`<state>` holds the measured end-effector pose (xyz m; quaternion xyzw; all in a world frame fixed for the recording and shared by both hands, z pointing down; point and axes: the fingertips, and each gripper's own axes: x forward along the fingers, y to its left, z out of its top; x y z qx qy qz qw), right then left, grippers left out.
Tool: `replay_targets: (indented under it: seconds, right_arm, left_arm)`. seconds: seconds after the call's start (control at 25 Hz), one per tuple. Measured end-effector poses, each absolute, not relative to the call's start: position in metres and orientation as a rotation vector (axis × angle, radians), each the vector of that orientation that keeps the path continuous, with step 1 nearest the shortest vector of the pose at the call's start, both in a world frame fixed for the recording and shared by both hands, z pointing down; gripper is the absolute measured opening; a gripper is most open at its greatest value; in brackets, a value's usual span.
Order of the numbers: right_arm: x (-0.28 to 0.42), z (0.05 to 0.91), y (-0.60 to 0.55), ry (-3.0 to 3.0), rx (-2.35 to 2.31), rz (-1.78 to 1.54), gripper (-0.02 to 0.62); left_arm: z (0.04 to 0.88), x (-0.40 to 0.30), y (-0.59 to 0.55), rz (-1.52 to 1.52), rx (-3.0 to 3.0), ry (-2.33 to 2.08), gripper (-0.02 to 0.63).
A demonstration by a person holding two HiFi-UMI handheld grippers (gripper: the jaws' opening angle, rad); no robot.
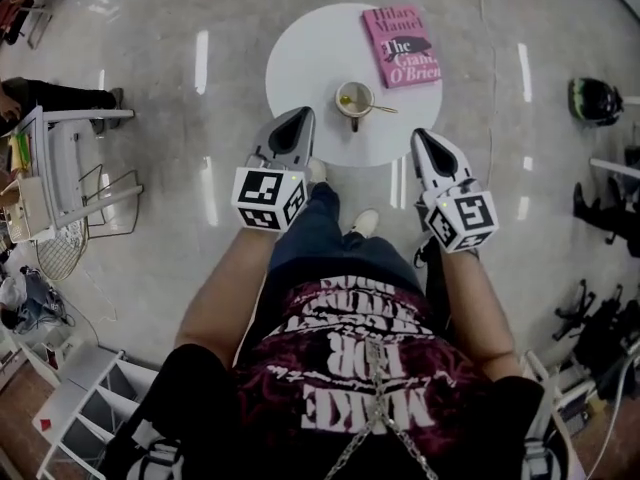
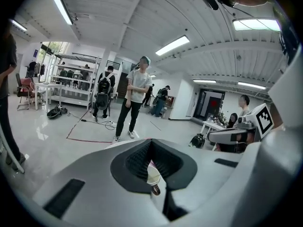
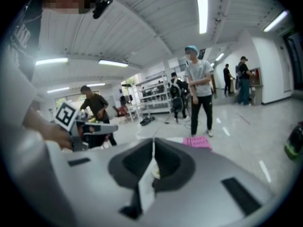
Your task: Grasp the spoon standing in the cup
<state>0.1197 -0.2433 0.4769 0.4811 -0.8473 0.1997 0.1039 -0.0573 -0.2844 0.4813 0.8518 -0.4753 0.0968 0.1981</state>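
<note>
A good deal is masked from where I sit. In the left gripper view the grey body of the left gripper (image 2: 150, 140) fills the lower half. Only a pale sliver shows through the slot under its tips, and I can't tell what that is. The spoon (image 1: 381, 108) gives me just its handle, leaning out over the right rim of the cup (image 1: 354, 98); its bowl is down inside, out of sight. The right gripper view is soft. There the right gripper (image 3: 153, 142) covers nearly everything on the table, leaving a pink strip of the book (image 3: 197, 142).

By my count there are two grippers, one cup, one spoon, one book and one round table (image 1: 300, 58). Both grippers have their jaws pressed together at the tips, with nothing held in either. The cup stands near the table's front edge, between the two grippers and a little beyond their tips. It touches neither of them.

The table is white and stands on a glossy pale grey floor (image 1: 180, 248) streaked with reflections of the lights. The book lies flat on the table's far right side, apart from the cup. In the left gripper view the room is wide and open, with shelving (image 2: 71, 82) at the left and a person (image 2: 135, 98) standing mid-floor. Long strip lights (image 2: 173, 45) run across a ribbed white ceiling. More people stand further back — too small for me to count.
</note>
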Motion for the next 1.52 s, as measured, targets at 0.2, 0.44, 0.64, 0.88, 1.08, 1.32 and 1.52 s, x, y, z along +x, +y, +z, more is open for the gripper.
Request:
replay_targets:
  seconds: [0.2,0.44,0.64,0.88,1.08,1.32,1.52]
  right_arm:
    - [0.111,0.526,-0.258,-2.397,1.365,0.692,0.035]
    - [0.108,0.565,-0.270,-2.322,1.367,0.795,0.035]
    - [0.113,0.584,-0.275,-2.275,1.397,0.856,0.037]
    - [0.112,0.604,-0.283,-2.242,1.383,0.909,0.079]
    - [0.110,0.624,-0.285,-2.218,1.340,0.998,0.181]
    - [0.112,0.645,-0.292,-2.164,1.356,1.090,0.179]
    - [0.121,0.652,-0.299,-2.126,1.393,1.105,0.179]
  left_arm:
    - [0.515,-0.055,-0.303,0.353,2.363,-1.266,0.025]
    - [0.543,-0.052,-0.319,0.409,2.345,-1.201,0.025]
    - [0.559,-0.046,-0.329,0.441,2.347,-1.140,0.025]
    - [0.571,-0.044,-0.342,0.458,2.356,-1.106,0.025]
    - [0.583,-0.045,-0.345,0.471,2.341,-1.095,0.024]
    - [0.593,-0.043,-0.339,0.500,2.334,-1.065,0.025]
    - [0.599,-0.042,-0.335,0.515,2.327,-1.043,0.025]
